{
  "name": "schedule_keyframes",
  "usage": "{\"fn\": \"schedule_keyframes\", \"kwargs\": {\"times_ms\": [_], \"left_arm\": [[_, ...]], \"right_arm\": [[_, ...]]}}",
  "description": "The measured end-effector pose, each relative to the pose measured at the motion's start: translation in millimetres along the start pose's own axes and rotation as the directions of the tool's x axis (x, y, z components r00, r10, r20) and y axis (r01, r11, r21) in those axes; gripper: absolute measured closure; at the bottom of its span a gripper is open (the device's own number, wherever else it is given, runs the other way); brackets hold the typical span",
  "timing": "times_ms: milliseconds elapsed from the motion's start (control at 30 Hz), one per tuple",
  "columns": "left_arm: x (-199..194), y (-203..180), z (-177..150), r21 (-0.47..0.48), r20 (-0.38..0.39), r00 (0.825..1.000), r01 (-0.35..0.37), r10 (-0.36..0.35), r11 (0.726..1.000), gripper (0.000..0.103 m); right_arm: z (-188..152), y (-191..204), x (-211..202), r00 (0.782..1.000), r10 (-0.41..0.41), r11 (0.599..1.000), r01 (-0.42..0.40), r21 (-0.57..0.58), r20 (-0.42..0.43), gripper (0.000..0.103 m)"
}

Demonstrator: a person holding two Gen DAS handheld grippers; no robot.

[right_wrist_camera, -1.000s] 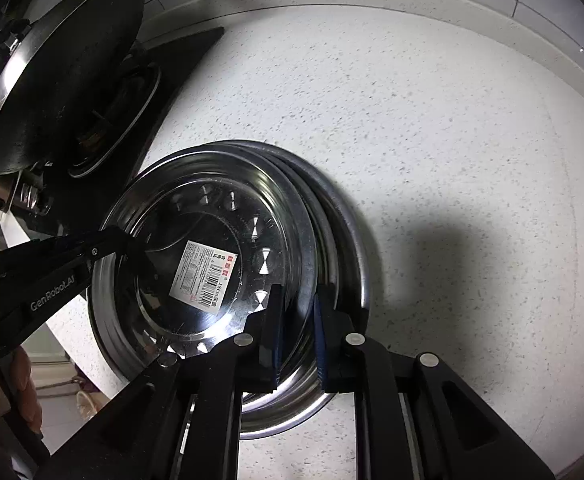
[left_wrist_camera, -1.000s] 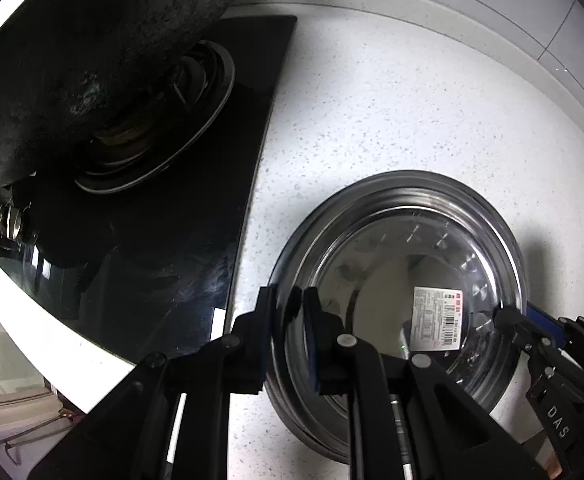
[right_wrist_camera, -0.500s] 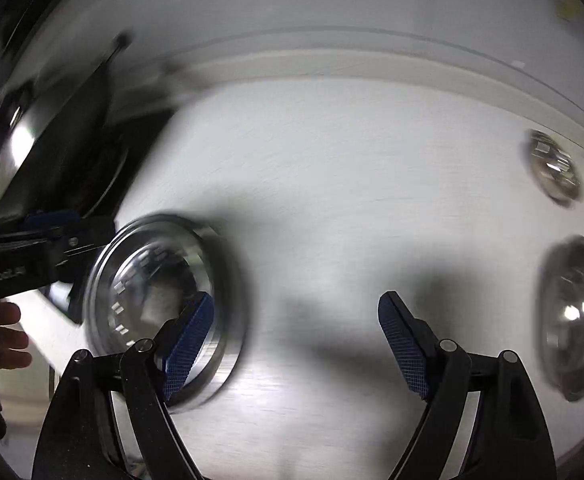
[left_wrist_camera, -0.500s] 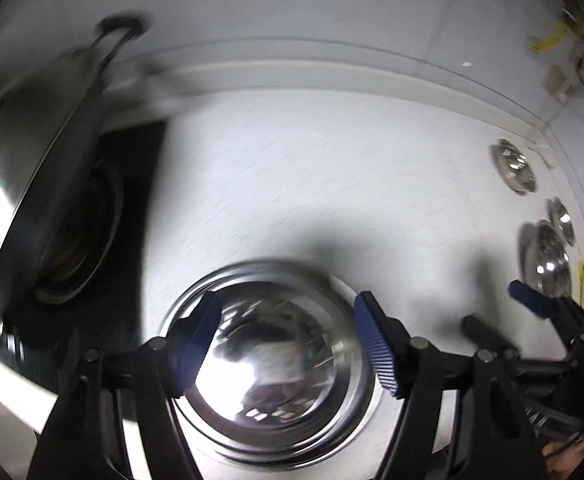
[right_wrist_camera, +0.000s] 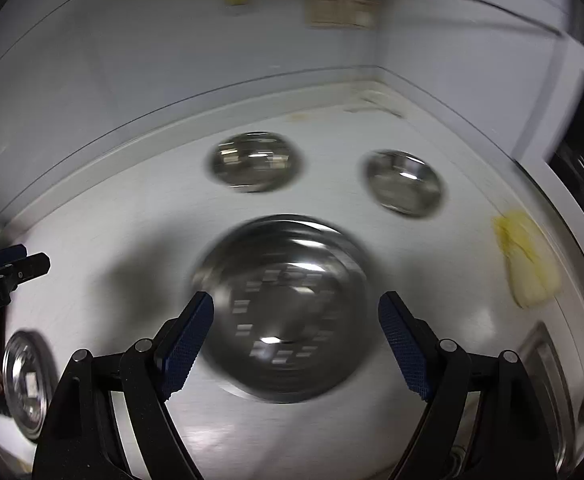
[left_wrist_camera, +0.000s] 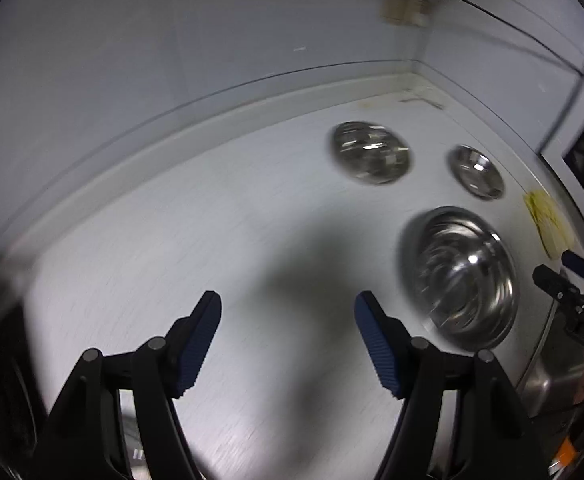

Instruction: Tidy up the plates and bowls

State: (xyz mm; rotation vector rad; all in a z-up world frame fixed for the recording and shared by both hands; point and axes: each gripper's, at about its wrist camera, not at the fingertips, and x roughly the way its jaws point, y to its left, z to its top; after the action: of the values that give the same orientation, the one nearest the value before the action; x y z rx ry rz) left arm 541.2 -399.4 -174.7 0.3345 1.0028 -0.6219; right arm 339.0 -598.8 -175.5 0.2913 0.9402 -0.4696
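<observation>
A large steel bowl [right_wrist_camera: 284, 316] sits on the white counter, just ahead of my open, empty right gripper [right_wrist_camera: 296, 308]; it also shows in the left wrist view [left_wrist_camera: 460, 276]. Two smaller steel bowls [right_wrist_camera: 254, 162] [right_wrist_camera: 404, 182] stand behind it near the wall, also in the left wrist view [left_wrist_camera: 370, 152] [left_wrist_camera: 477, 171]. The stacked steel plates [right_wrist_camera: 26, 376] lie at the far left. My left gripper [left_wrist_camera: 288, 308] is open and empty above bare counter, left of the large bowl. The frames are motion-blurred.
A yellow cloth [right_wrist_camera: 526, 256] lies at the counter's right edge, by the steel sink [left_wrist_camera: 560, 380]. The white backsplash wall [left_wrist_camera: 212, 40] runs behind, with a corner at the right. The right gripper's tip [left_wrist_camera: 552, 276] shows in the left wrist view.
Both grippers let go of the plate stack, opened, and swung right and back from it. The stove left view and the three bowls came into view.
</observation>
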Motion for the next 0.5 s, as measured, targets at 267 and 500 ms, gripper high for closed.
{"fn": "schedule_keyframes", "kwargs": {"times_ms": [267, 500], "left_arm": [[64.7, -81.8, 39.7, 0.111, -0.052, 0.999, 0.002, 0.004, 0.994, 0.035], [110.0, -109.8, 35.7, 0.133, -0.147, 0.989, 0.006, 0.014, 0.991, 0.035]], "right_arm": [[-2.2, -79.4, 25.0, 0.997, -0.056, 0.991, 0.061, 0.123, -0.044, 0.023], [-4.2, -100.1, 65.3, 0.994, -0.015, 0.986, 0.033, 0.165, -0.106, 0.023]]}}
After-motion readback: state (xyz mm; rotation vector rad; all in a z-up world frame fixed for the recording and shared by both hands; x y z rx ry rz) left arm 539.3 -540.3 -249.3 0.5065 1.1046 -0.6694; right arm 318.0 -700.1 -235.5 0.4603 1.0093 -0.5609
